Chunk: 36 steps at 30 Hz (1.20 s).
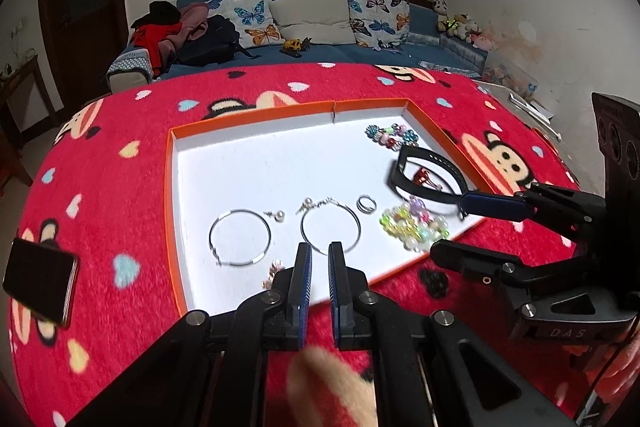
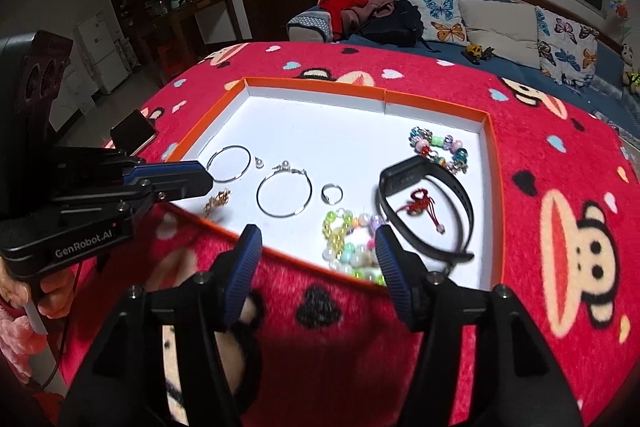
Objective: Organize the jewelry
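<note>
Left hand-held gripper (image 1: 320, 259) nearly closed and empty, right hand-held gripper (image 2: 316, 243) parted, empty, above pastel bead bracelet (image 2: 352, 247) in orange-rimmed tray (image 2: 360, 93).

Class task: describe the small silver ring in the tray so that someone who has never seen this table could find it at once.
Find the orange-rimmed white tray on the red blanket. Near its front edge, the small silver ring lies between a large wire hoop and a black wristband. It is the smallest closed circle there, far smaller than either hoop.
</note>
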Tool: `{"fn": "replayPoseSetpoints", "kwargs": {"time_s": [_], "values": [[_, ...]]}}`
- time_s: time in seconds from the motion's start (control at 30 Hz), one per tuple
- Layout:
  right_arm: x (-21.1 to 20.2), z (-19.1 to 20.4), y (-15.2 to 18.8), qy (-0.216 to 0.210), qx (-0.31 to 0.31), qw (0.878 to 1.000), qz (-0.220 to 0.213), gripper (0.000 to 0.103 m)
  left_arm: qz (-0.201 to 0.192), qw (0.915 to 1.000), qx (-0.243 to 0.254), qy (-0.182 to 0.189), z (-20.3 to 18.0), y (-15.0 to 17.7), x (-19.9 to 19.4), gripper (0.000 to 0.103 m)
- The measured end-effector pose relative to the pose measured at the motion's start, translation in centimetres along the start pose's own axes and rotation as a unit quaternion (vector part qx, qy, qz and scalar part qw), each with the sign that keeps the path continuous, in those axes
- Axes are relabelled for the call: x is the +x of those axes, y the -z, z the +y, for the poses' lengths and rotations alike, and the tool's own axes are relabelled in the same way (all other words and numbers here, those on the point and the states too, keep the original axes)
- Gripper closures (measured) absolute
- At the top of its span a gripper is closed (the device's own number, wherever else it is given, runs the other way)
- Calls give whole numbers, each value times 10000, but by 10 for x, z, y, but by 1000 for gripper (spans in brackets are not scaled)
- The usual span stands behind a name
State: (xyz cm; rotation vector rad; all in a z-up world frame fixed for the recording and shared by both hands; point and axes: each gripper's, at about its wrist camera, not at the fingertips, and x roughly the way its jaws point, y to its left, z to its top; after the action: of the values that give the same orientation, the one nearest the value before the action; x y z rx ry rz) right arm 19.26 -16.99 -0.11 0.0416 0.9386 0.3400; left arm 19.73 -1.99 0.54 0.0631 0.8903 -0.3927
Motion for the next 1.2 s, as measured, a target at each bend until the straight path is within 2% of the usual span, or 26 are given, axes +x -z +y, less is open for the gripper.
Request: {"fn": "replayPoseSetpoints", "kwargs": {"time_s": [0.47, 0.87, 1.07, 1.1, 1.17, 1.2], "values": [[-24, -2, 30, 237, 172, 9996, -24, 36, -65, 9998, 102, -176, -27, 36, -34, 93], [-35, -3, 51, 333, 304, 9990, 5, 31, 55, 9997, 51, -217, -38, 61, -39, 93], [-39, 0, 56, 341, 340, 9988, -12, 30, -4, 9996, -99, -279, -38, 67, -47, 93], [-40, 1, 56, 333, 337, 9989, -16, 30, -13, 9995, -103, -285, -38, 67, -48, 90], [-41, 3, 58, 329, 311, 9990, -17, 30, -110, 9991, -148, -382, -38, 70, -52, 59], [-41, 4, 59, 335, 301, 9990, -15, 29, -296, 9983, -162, -466, -38, 72, -57, 37]]}}
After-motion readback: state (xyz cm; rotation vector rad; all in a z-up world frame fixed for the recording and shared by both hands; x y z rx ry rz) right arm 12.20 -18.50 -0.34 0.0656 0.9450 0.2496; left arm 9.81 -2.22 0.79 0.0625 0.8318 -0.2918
